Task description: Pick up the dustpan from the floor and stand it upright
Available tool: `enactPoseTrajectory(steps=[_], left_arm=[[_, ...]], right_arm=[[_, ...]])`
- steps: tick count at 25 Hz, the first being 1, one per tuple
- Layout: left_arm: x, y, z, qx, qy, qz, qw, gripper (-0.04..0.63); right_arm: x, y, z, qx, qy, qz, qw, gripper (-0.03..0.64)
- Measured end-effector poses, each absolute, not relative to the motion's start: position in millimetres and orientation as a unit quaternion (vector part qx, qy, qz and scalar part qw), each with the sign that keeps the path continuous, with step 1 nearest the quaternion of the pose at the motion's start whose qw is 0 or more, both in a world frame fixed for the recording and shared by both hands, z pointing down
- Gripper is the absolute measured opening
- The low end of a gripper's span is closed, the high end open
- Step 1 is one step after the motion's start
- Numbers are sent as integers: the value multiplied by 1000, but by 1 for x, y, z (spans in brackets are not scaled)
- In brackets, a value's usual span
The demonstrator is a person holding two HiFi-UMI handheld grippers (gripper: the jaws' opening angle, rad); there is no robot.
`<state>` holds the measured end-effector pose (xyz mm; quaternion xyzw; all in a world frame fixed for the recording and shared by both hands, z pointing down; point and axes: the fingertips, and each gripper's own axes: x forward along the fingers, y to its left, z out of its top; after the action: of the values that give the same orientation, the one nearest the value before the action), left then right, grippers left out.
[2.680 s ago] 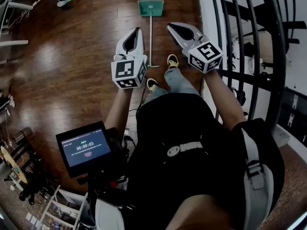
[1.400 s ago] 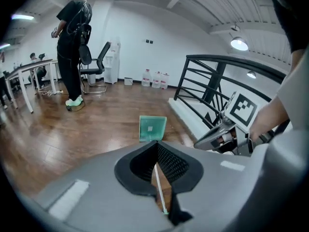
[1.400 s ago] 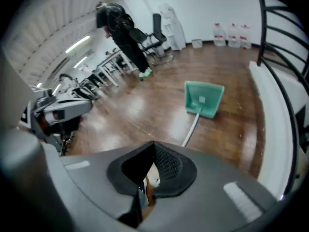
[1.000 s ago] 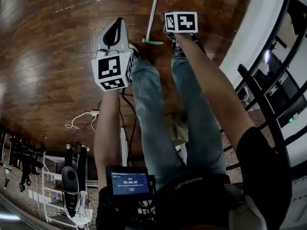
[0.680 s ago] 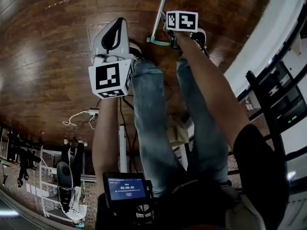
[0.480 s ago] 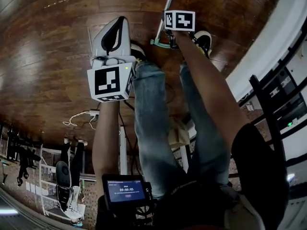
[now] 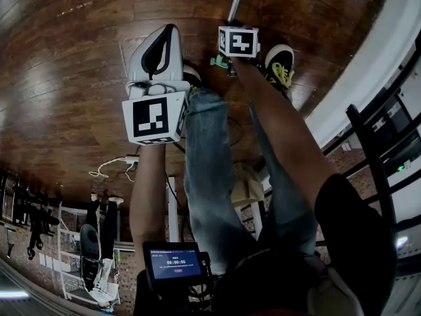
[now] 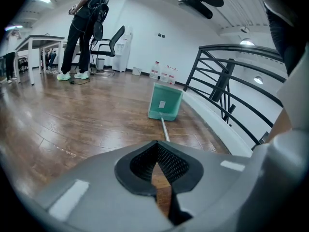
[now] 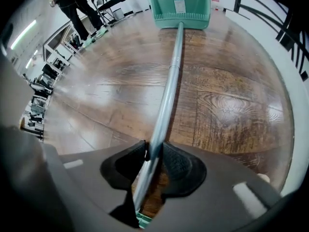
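Note:
The dustpan lies flat on the wood floor, its green pan point(image 9: 181, 4) at the far end and its long metal handle point(image 9: 169, 81) running back toward me. My right gripper point(image 9: 152, 151) points steeply down over the handle's near end, just ahead of the green end grip point(image 7: 216, 61). Its jaws have just been closing with the handle between them; the handle lies against the left pad and a sliver of floor shows on the other side. My left gripper point(image 7: 168, 29) hovers left of the handle, shut and empty. The pan point(image 8: 165, 102) also shows ahead in the left gripper view.
My shoe point(image 7: 281, 61) stands just right of the handle's end. A white ledge point(image 7: 355, 71) and black railing point(image 7: 375, 157) run along the right. A white cable point(image 7: 112, 163) lies on the floor at left. A person point(image 8: 84, 28) and an office chair point(image 8: 108, 42) are far back.
I have bent over the floor. The right gripper has come down onto the near end of the handle, and the left gripper has sunk a little beside it.

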<state>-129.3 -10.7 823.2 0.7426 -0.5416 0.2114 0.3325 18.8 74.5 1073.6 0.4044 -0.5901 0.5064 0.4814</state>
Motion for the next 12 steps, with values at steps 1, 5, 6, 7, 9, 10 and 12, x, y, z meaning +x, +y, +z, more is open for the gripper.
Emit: enactPoseTrajectory(steps=[1, 5, 6, 7, 9, 10, 12], left_arm=[[-128, -10, 823, 744, -540, 210, 333, 18], [-126, -5, 823, 748, -535, 214, 330, 18], [-127, -4, 821, 747, -536, 214, 329, 20], [-127, -3, 817, 747, -537, 215, 328, 18], [-126, -3, 804, 745, -541, 215, 326, 18], [-125, -5, 795, 746, -541, 214, 323, 19], [-121, -10, 772, 750, -540, 212, 319, 20]], right_arm=[[19, 75, 1074, 408, -592, 497, 486, 118], [19, 74, 1074, 413, -588, 483, 500, 114], [22, 73, 1070, 418, -583, 487, 498, 107], [25, 72, 1063, 424, -580, 491, 493, 103], [32, 67, 1044, 430, -580, 494, 485, 101], [35, 64, 1032, 431, -581, 493, 483, 101], [43, 59, 1005, 435, -578, 495, 481, 98]])
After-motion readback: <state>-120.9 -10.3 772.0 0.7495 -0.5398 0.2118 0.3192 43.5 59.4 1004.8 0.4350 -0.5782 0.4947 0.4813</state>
